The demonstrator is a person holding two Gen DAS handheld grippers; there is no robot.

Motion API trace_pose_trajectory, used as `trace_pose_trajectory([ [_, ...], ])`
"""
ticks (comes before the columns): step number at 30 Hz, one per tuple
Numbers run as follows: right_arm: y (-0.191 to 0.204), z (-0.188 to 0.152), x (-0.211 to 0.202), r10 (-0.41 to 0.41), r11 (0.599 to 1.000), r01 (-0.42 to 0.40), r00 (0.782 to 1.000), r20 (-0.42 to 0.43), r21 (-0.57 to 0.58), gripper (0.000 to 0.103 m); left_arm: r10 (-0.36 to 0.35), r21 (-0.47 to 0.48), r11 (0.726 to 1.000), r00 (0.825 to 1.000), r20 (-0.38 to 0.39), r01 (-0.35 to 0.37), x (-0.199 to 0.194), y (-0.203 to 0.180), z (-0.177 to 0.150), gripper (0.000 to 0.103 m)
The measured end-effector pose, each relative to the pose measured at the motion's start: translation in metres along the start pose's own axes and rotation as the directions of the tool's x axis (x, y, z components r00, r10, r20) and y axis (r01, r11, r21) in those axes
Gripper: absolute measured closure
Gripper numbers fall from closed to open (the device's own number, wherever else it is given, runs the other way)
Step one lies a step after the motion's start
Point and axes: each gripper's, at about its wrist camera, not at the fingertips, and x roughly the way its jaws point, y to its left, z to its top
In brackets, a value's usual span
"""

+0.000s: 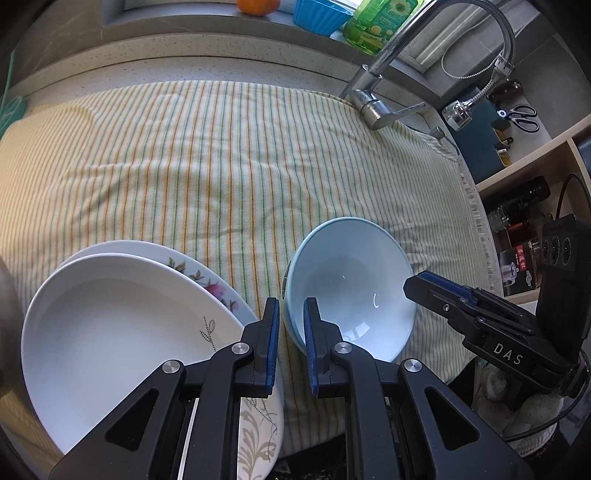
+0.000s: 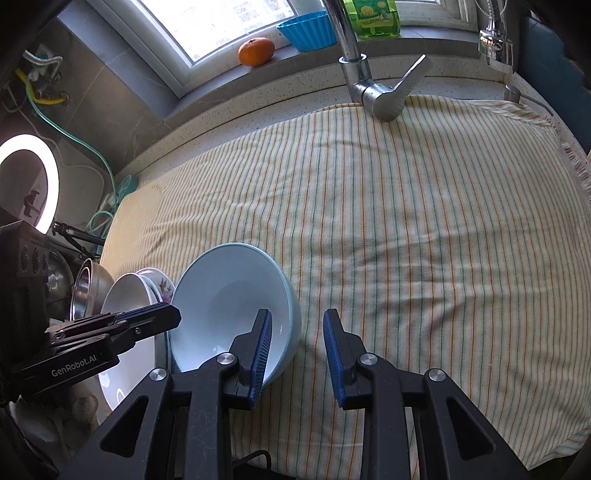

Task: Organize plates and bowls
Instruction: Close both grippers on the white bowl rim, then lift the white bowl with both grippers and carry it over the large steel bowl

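A light blue bowl point(image 1: 351, 288) point(image 2: 229, 302) sits tilted on the striped cloth point(image 1: 221, 166). My left gripper point(image 1: 291, 328) is shut on its left rim, one pad inside and one outside; the right wrist view shows that gripper point(image 2: 173, 317) at the bowl's left edge. My right gripper point(image 2: 297, 332) straddles the bowl's right wall, with its left finger inside and a gap between the outer pad and the wall. It enters the left wrist view point(image 1: 410, 286) from the right. Left of the bowl, a white deep plate point(image 1: 122, 325) point(image 2: 125, 295) rests on a floral plate point(image 1: 207, 277).
A patterned plate point(image 1: 255, 443) lies under the left fingers. A steel bowl point(image 2: 86, 291) stands beyond the plates. The faucet point(image 2: 373, 88) rises at the cloth's far edge. An orange point(image 2: 256, 51), a blue cup point(image 2: 310, 31) and a green bottle point(image 2: 373, 18) stand on the sill.
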Motion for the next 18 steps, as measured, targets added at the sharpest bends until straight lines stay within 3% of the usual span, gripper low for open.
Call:
trace_pose_trajectory([
  [18,-0.001,-0.003,0.0094,0.02,1.0,-0.019,0.999,-0.039,0.019,0.094,0.0,0.009,1.0,1.0,-0.022,0.001,0.0077,-0.0014,-0.0001,0.092],
])
